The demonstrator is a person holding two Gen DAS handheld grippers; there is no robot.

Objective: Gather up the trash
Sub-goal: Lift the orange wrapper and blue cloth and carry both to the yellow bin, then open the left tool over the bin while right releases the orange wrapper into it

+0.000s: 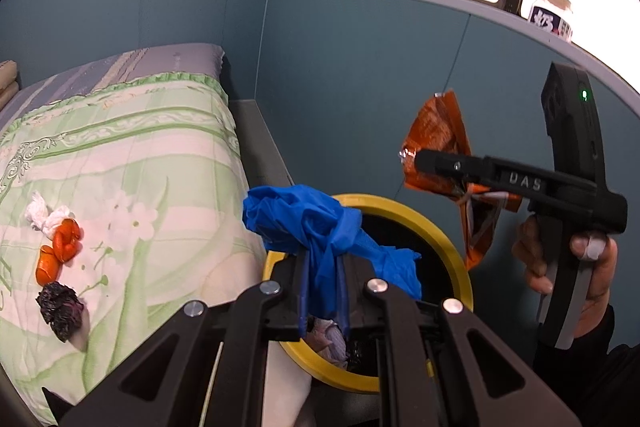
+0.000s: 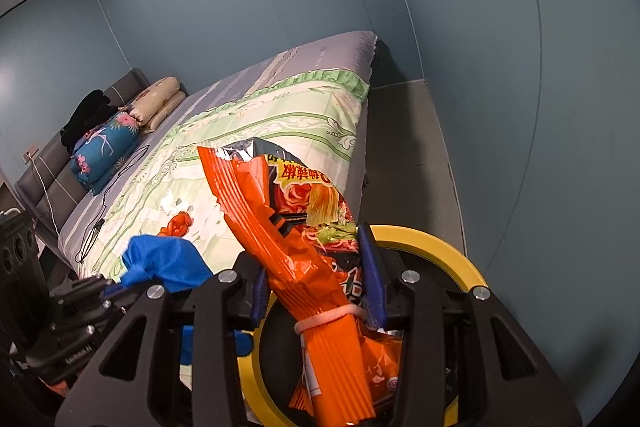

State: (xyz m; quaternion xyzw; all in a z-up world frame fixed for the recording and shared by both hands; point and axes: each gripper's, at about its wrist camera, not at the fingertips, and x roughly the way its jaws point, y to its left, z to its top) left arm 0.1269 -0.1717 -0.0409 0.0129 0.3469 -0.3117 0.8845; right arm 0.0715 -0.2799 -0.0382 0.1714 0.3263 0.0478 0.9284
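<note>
Blue glove and orange wrapper held over the yellow-rimmed bin.

The left claw [image 1: 324, 291], pitched downward, was clamped tight on a crumpled blue glove [image 1: 320, 227] above the bin [image 1: 452, 247]; the right claw [image 2: 320, 283], also angled down, gripped an orange snack wrapper [image 2: 304, 251] over the bin's far side, a hand [image 1: 576, 267] on its handle. Beside the bin, the bed [image 1: 160, 155] carried orange peel [image 1: 66, 239], white tissue [image 1: 44, 213] and a dark purple scrap [image 1: 60, 307]. Behind the bin, a teal wall [image 1: 340, 75] and a jar [image 1: 552, 13] on the window ledge.
</note>
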